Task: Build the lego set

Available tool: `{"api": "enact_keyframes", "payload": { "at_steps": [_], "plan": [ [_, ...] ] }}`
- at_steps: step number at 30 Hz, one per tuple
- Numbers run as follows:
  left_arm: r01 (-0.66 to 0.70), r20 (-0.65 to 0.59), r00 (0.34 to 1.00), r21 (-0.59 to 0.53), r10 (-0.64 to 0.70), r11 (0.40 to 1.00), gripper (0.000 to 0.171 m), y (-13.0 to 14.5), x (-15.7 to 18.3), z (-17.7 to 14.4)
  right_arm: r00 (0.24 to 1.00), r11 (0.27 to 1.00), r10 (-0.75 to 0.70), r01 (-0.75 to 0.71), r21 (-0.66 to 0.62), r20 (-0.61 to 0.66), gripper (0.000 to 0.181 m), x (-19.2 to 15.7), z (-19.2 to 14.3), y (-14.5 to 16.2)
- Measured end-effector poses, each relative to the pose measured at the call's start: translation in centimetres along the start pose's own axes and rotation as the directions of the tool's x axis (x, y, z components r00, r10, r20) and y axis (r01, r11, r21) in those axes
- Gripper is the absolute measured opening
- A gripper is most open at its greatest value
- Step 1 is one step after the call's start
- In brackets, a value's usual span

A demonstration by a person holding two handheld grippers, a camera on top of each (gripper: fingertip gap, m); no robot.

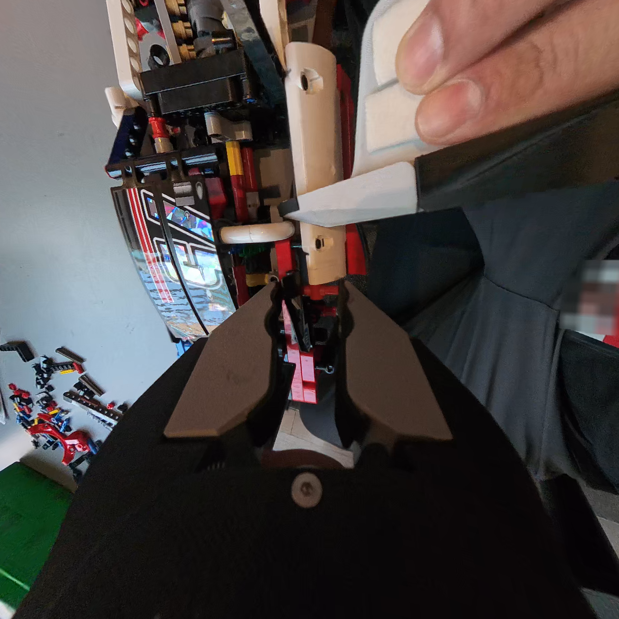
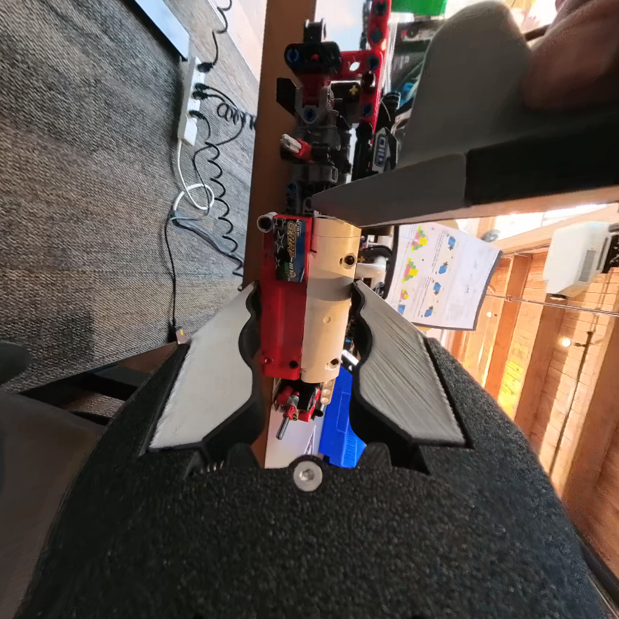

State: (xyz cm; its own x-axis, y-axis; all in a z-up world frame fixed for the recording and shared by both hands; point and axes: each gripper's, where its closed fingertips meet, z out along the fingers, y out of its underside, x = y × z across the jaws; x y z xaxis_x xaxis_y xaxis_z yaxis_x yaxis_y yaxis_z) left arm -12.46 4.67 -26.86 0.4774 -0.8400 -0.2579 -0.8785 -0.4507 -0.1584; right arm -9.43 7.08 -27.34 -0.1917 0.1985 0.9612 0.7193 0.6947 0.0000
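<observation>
The Lego model, a black, red and white Technic vehicle (image 1: 194,80), is held up off the table between both grippers. It has a long white panel (image 1: 315,134) and a curved black stickered panel (image 1: 181,241). My left gripper (image 1: 310,288) is shut on the model's red and black end. A white finger (image 1: 351,201) of the right gripper crosses the white panel. In the right wrist view my right gripper (image 2: 304,288) is shut around the red panel (image 2: 281,328) and white panel (image 2: 328,318). A finger (image 2: 385,201) of the left gripper reaches in from the right.
Several loose Lego pieces (image 1: 57,402) lie on the white table at lower left, beside a green surface (image 1: 26,519). A hand (image 1: 502,67) holds the right gripper. An instruction sheet (image 2: 442,278) is at right. A power strip with cables (image 2: 191,100) lies on the carpet. My hands' fingertips stand some 4 centimeters from each other.
</observation>
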Motion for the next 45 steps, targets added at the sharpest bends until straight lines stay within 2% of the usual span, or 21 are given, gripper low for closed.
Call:
{"api": "enact_keyframes", "payload": {
  "at_steps": [3,9,17,26,32,37,41,45],
  "plan": [
    [0.016,0.0,1.0,0.029,-0.016,0.999,0.03,0.0,-0.1,-0.1,0.999,0.999,-0.032,0.032,-0.007,-0.009,0.05,0.2,0.2,0.0],
    [-0.022,0.034,0.999,0.026,0.021,0.999,0.03,0.5,-0.4,0.0,0.995,0.991,-0.048,0.037,-0.129,-0.083,0.051,0.2,0.8,-0.3],
    [-0.045,0.05,0.998,0.081,0.041,0.996,0.03,0.8,-0.5,-0.3,0.994,0.996,-0.09,0.088,-0.033,-0.065,0.053,0.5,0.8,-0.9],
    [-0.041,0.007,0.999,0.156,0.041,0.987,0.031,0.7,0.0,-0.6,0.996,0.996,-0.073,0.07,-0.052,-0.051,0.052,0.2,0.5,-1.2],
    [0.043,-0.085,0.996,0.155,-0.03,0.987,0.034,0.7,0.1,-1.0,0.999,0.998,-0.04,0.038,-0.052,-0.035,0.052,0.2,0.5,-1.3],
    [0.033,-0.076,0.997,0.127,-0.023,0.991,0.04,1.1,0.2,-0.8,0.999,0.999,-0.019,0.017,-0.05,-0.043,0.052,0.4,0.4,-1.4],
    [0.061,-0.069,0.996,0.11,-0.053,0.992,0.035,1.1,-0.1,-0.6,0.999,0.998,-0.022,0.019,-0.066,-0.044,0.052,0.3,0.7,-1.4],
    [0.091,-0.08,0.993,0.111,-0.082,0.99,0.037,1.1,0.1,-0.7,0.998,0.997,-0.005,0.0,-0.076,-0.056,0.052,0.6,0.6,-1.6]
  ]
}}
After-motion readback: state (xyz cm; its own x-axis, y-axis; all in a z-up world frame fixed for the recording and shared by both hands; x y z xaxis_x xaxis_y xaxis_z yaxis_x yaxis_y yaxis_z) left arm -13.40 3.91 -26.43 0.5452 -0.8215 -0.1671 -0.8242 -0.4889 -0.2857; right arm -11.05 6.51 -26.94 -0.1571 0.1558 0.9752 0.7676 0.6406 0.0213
